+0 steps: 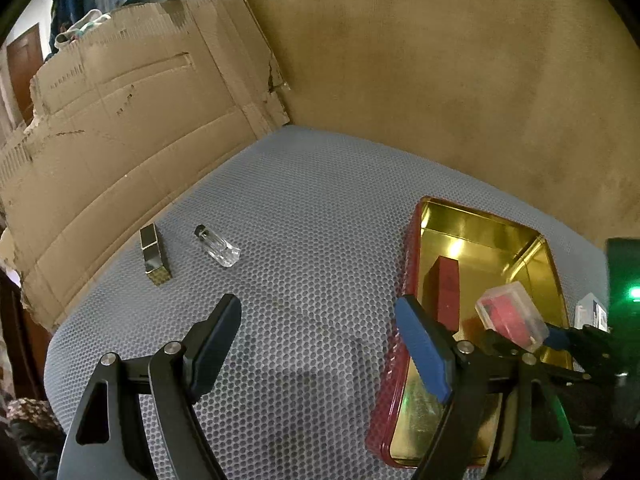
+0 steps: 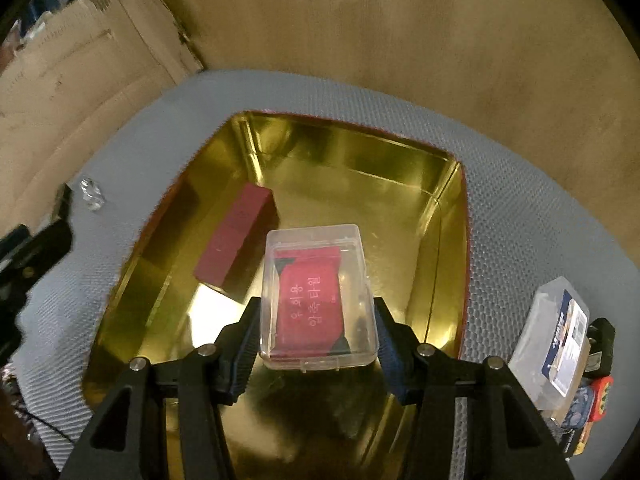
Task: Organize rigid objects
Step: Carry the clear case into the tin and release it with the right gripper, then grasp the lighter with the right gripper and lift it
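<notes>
My right gripper (image 2: 318,338) is shut on a clear plastic case with a red card inside (image 2: 318,296) and holds it over the gold tin (image 2: 452,220). A dark red box (image 2: 234,242) lies inside the tin at its left. In the left wrist view my left gripper (image 1: 320,340) is open and empty above the grey mat, left of the tin (image 1: 400,300). The held case (image 1: 510,316) and the red box (image 1: 444,292) show there too. A clear glass bottle (image 1: 218,246) and a dark metallic box (image 1: 154,256) lie on the mat ahead of it.
A grey honeycomb mat (image 1: 312,216) covers the table. A torn cardboard sheet (image 1: 120,132) stands along the left. A clear case with a blue label (image 2: 560,340) and small items (image 2: 596,396) lie right of the tin. A tan wall (image 2: 400,40) is behind.
</notes>
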Tool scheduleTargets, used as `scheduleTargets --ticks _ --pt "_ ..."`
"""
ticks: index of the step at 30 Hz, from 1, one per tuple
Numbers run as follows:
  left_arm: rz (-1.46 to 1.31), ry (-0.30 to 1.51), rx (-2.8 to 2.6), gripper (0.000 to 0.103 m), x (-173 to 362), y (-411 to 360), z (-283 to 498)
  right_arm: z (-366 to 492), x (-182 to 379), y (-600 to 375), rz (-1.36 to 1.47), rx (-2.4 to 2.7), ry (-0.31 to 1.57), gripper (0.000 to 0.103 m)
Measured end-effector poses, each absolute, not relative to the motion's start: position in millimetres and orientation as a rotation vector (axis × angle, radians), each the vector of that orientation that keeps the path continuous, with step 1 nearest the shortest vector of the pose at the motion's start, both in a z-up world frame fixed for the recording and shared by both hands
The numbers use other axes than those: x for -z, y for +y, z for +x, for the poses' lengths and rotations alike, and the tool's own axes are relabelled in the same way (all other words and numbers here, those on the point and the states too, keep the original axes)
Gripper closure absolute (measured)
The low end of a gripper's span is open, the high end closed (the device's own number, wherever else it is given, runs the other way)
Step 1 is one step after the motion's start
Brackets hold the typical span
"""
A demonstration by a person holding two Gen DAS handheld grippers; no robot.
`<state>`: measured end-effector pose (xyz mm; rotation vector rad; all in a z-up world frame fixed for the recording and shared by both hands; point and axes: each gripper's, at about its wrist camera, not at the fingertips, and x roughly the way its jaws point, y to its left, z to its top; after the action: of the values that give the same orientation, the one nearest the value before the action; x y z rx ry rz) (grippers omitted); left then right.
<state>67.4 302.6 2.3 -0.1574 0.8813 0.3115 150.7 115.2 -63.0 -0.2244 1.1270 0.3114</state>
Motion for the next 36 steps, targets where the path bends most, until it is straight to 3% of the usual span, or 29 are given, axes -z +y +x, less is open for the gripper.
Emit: scheduleTargets --ticks 11,18,25,31,36 --pt "-0.168 0.888 -0.309 0.026 1 304 68 146 58 111 -0.211 -0.307 1.114 0.047" --pt "-0.16 0.885 -0.307 0.026 1 301 67 116 16 80 -0.137 -0.37 1.009 0.047" --pt "-0.116 0.876 -0.301 0.026 -1 289 66 75 0 -31 -0.11 -0.197 0.924 0.047" --pt "-0.095 0.866 -0.292 0.026 -3 278 65 49 16 -143 -0.099 0.015 0.955 0.047" --pt "-0.065 0.85 -0.287 0.026 -5 270 62 34 38 -182 -0.072 0.071 0.985 0.047"
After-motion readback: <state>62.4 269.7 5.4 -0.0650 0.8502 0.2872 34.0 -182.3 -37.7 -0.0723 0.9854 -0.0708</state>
